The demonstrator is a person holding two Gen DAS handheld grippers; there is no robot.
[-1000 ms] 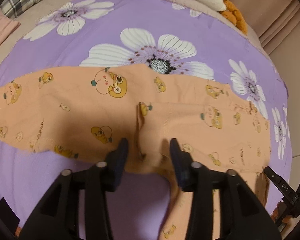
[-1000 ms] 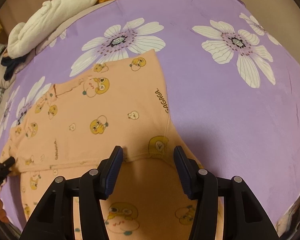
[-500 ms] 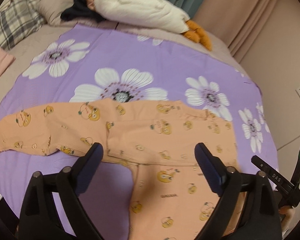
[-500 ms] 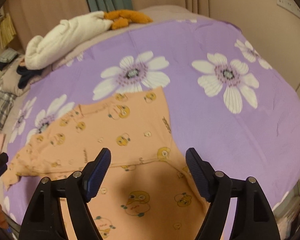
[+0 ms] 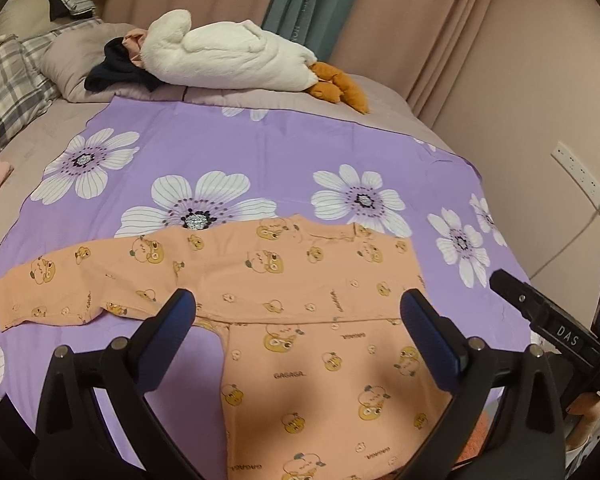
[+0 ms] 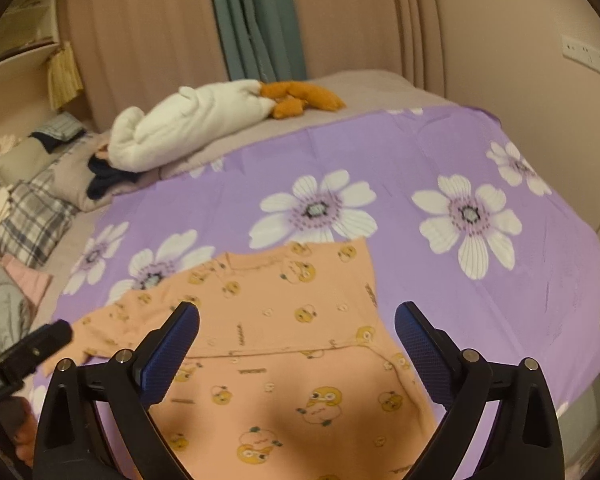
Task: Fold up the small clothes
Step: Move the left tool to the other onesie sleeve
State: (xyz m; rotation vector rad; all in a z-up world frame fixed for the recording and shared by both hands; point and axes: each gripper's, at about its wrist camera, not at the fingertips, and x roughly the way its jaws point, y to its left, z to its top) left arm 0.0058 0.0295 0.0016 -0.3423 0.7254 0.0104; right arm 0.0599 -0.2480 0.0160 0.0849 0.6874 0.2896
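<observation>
A small orange long-sleeved top with yellow cartoon prints (image 5: 300, 280) lies flat on a purple flowered sheet (image 5: 260, 148). One sleeve stretches out to the left (image 5: 60, 284); the other is folded in across the body. My left gripper (image 5: 298, 308) is open and empty, held above the top's lower part. The top also shows in the right wrist view (image 6: 284, 320), where my right gripper (image 6: 296, 320) is open and empty above it. The other tool's black tip (image 6: 40, 344) shows at the left there.
A white plush goose with orange feet (image 5: 228, 56) lies at the bed's far side, beside dark clothing (image 5: 116, 68) and plaid pillows (image 5: 8, 92). Curtains (image 6: 256, 20) and a wall with sockets (image 5: 580, 176) stand behind and to the right.
Both grippers have opened wide, let go of the top and pulled back and up from it. The top now lies flat with one sleeve folded in.
</observation>
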